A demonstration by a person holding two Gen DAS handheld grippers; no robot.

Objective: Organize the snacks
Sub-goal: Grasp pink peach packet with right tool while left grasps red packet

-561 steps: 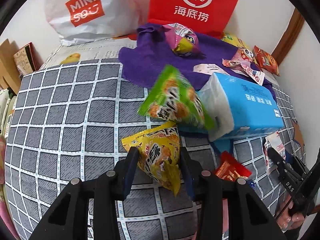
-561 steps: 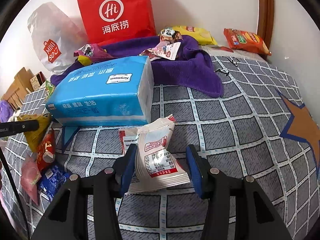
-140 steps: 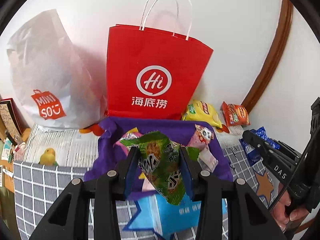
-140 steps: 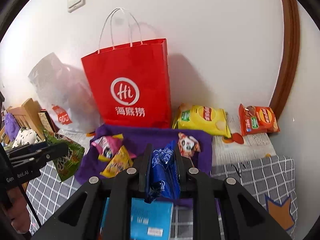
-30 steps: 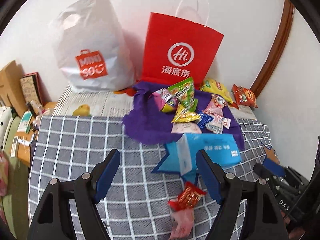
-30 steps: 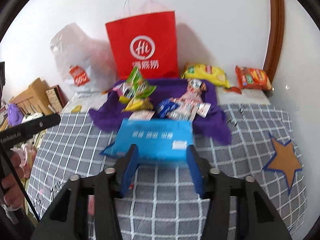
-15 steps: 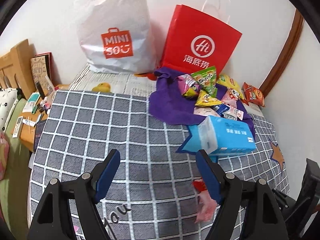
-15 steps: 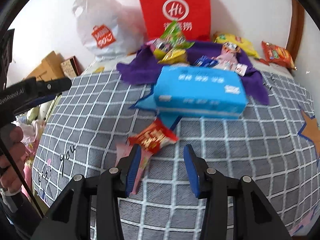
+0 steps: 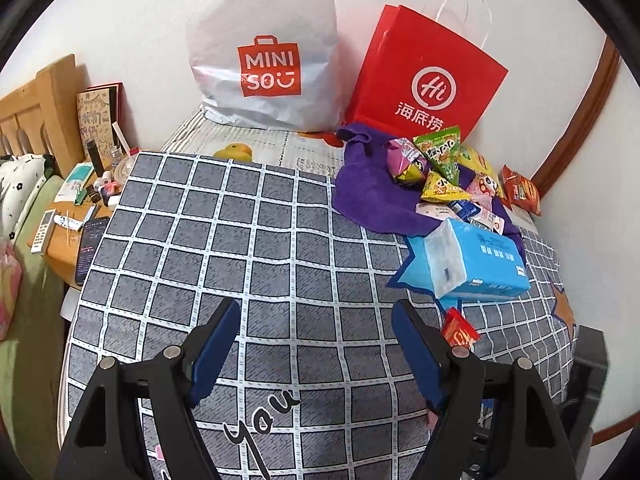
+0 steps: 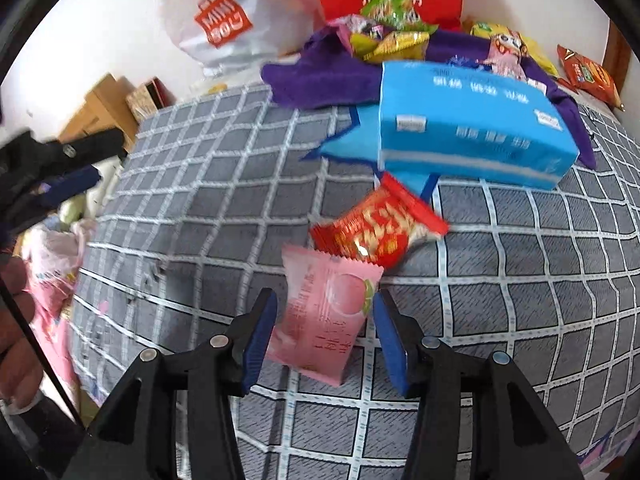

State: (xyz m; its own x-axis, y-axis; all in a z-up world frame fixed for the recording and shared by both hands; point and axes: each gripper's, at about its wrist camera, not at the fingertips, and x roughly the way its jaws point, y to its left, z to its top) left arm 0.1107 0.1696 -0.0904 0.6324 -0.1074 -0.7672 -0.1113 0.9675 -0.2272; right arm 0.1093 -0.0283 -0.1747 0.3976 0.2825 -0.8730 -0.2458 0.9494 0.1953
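A grey checked bedspread [image 10: 520, 300] fills my view. My right gripper [image 10: 324, 330] straddles the pink packet [image 10: 326, 320] lying just below the red one [image 10: 376, 228], jaws opening, not yet pinching — I'd centre it, then squeeze gently. My left gripper [image 9: 316, 344] hangs open, empty.

Home bedroom, checked bedspread [image 9: 256, 240], wooden headboard [image 9: 36, 108], cluttered bedside table [image 9: 68, 248]

The pink glossy plastic snack packet [image 10: 326, 316] and the red shiny foil snack packet [image 10: 376, 228] lie on a grey checked matt cloth bedcover [image 10: 520, 280]. The purple towel [image 9: 368, 196] looks soft and fuzzy, the red bag [image 9: 424, 76] smooth paper.
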